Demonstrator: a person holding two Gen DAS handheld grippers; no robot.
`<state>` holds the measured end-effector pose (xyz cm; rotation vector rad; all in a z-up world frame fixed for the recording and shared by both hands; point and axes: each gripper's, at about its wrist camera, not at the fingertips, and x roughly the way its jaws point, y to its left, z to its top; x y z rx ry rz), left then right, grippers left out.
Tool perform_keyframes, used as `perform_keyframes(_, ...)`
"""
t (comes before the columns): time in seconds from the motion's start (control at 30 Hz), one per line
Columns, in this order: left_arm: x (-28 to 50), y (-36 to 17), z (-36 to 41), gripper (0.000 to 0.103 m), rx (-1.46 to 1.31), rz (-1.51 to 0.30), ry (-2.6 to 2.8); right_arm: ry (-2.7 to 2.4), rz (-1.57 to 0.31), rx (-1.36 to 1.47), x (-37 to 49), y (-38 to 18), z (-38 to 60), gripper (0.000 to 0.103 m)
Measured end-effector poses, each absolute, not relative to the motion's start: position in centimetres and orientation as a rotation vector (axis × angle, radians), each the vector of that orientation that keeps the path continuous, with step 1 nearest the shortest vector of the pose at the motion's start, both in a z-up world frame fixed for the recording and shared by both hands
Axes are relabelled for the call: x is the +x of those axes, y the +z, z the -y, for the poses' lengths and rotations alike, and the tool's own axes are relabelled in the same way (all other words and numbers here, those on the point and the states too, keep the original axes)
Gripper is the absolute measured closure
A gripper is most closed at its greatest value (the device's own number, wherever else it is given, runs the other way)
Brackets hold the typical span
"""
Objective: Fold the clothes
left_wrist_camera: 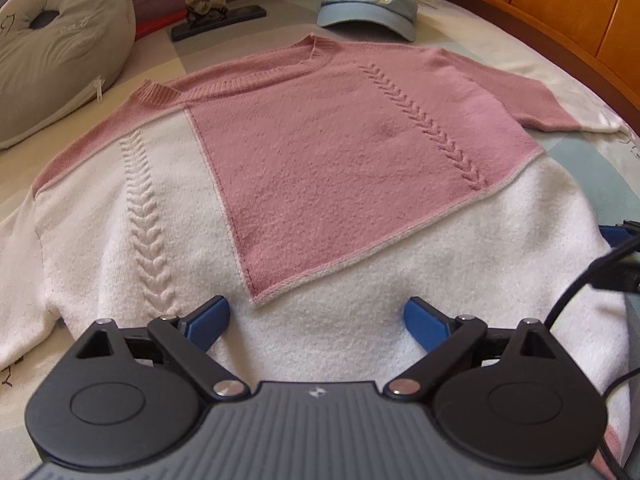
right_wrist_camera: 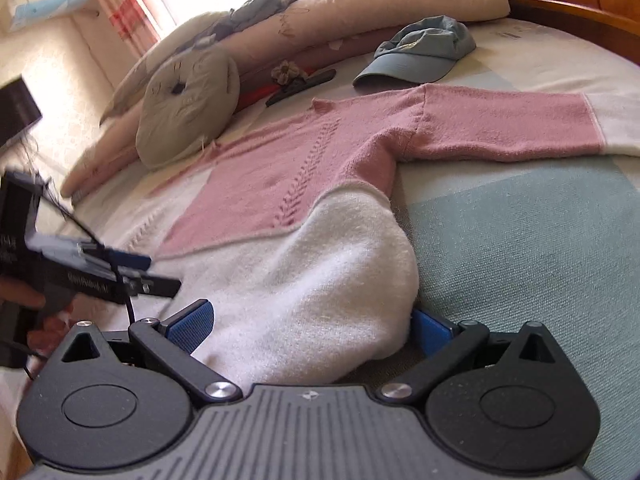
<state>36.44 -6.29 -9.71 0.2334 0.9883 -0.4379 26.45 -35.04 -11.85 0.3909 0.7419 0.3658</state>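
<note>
Sweater (left_wrist_camera: pixel 320 152), pink-and-white knit, lies flat and face-up on the bed (right_wrist_camera: pixel 540 240), both sleeves spread, no fold made yet, so this looks like the setup before the 1st fold. Left claw (left_wrist_camera: pixel 316 322) hangs wide apart over the white hem, gripping nothing; right claw (right_wrist_camera: pixel 310 326) also spread, straddling the hem's corner, not clamped. Next move likely needs each claw to pinch a hem edge or sleeve.

You are working over a bed (right_wrist_camera: pixel 520 248) whose cover is showing pale green and cream patches. A pink and white sweater (left_wrist_camera: pixel 320 168) is lying flat on it, one sleeve stretching sideways. Beyond the collar, a blue cap (left_wrist_camera: pixel 366 6), a grey cat cushion (left_wrist_camera: pixel 60 48) and long pillows (right_wrist_camera: pixel 380 4) are resting.
</note>
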Motion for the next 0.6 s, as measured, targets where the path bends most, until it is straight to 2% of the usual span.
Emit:
perform_keyframes(0.17,34.3,-8.5,6.5,0.011,0.313,-0.865,-0.514,0.528,-0.688,0.482,25.6,-11.0,34.5,0.000)
perform_keyframes(0.27,31.1,-6.6,5.8,0.011,0.290,-0.760,-0.584,0.481,-0.676,0.395,22.9,-10.3,32.9,0.000)
perform_keyframes(0.5,23.3,-1.4,6.0,0.010,0.274,-0.669,-0.698,0.330,-0.749,0.240,15.4,-9.1,30.4,0.000)
perform_keyframes(0.6,21.5,-1.3,7.5,0.009,0.280,-0.690,-0.737,0.239,-0.744,0.177,13.4,-8.4,29.9,0.000)
